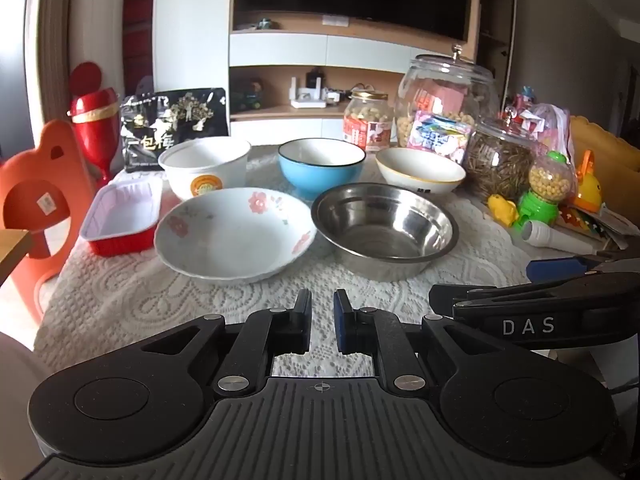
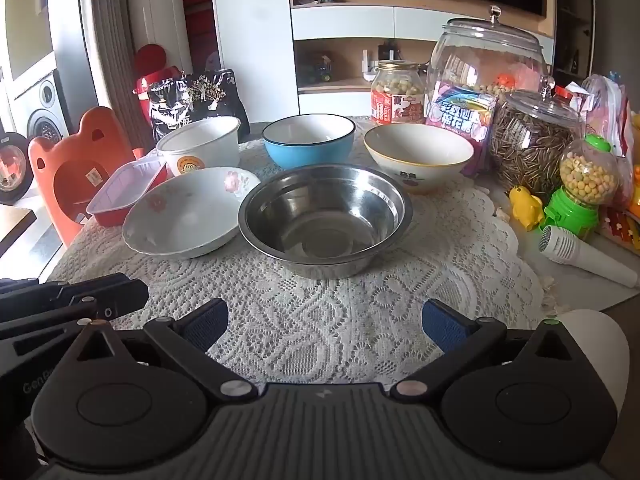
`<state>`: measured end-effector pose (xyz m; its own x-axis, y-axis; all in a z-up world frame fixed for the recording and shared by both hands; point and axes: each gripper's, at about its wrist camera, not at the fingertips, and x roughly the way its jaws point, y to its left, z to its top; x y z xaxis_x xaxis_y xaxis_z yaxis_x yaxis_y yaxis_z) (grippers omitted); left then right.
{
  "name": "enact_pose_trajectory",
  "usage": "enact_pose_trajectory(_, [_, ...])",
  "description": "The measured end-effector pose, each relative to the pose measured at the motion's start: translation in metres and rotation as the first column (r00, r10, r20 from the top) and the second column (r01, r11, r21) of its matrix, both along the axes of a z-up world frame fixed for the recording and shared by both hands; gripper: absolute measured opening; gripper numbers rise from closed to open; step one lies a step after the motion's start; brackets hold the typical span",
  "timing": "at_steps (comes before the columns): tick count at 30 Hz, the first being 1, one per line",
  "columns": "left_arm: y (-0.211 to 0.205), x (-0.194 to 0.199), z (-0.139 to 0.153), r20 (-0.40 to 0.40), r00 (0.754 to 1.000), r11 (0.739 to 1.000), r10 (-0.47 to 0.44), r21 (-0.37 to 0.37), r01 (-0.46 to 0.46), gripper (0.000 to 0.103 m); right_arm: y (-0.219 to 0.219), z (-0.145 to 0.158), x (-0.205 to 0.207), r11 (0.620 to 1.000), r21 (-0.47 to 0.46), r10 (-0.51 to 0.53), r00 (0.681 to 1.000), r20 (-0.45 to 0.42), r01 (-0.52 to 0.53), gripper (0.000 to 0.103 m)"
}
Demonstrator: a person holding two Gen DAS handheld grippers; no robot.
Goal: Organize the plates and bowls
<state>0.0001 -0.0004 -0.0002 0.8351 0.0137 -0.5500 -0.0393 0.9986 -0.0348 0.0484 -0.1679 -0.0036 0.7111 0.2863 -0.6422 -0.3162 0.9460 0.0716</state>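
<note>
Five bowls are set out on the bench (image 2: 320,320), which is covered by a white lace cloth (image 1: 132,296). In the left wrist view, a steel bowl (image 1: 385,229) is seen at 1 o'clock from the left tool (image 1: 322,322), with a shallow flowered bowl (image 1: 235,233) at 11 o'clock, just beside it; whether the rims touch cannot be told. Behind them a row is formed by a tall white bowl (image 1: 205,168) at the left, a blue bowl (image 1: 322,167) in the middle and a gold-rimmed white bowl (image 1: 420,170) at the right. All five are upright and empty. A red tray with a white lining (image 1: 120,220) lies at 9 o'clock of the flowered bowl.

The left tool is nearly closed, only a narrow gap being left between its pads, and nothing is gripped. The right tool (image 2: 325,322) is spread wide and holds nothing; it is held low over the cloth with the steel bowl straight ahead at 12 o'clock. Both tools are kept apart from the bowls.

Glass jars (image 2: 486,60) of snacks, a green candy dispenser (image 2: 580,184) and a white microphone (image 2: 580,254) are crowded at 2 o'clock.
</note>
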Motion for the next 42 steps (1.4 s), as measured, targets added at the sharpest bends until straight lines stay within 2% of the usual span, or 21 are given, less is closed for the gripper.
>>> enact_pose_trajectory(8, [0.0014,-0.0001,-0.0071,0.006,1.000,1.000,-0.001,-0.018,0.001,0.013,0.0024,-0.0019,-0.0012,1.000,-0.001,0.011,1.000,-0.004,-0.011,0.103])
enact_pose_trajectory(42, [0.0013,-0.0021,-0.0049,-0.026,1.000,1.000,0.002,-0.029,-0.003,0.013,0.0041,-0.0058,-0.0004,1.000,-0.001,0.007,0.999,-0.038,-0.007,0.103])
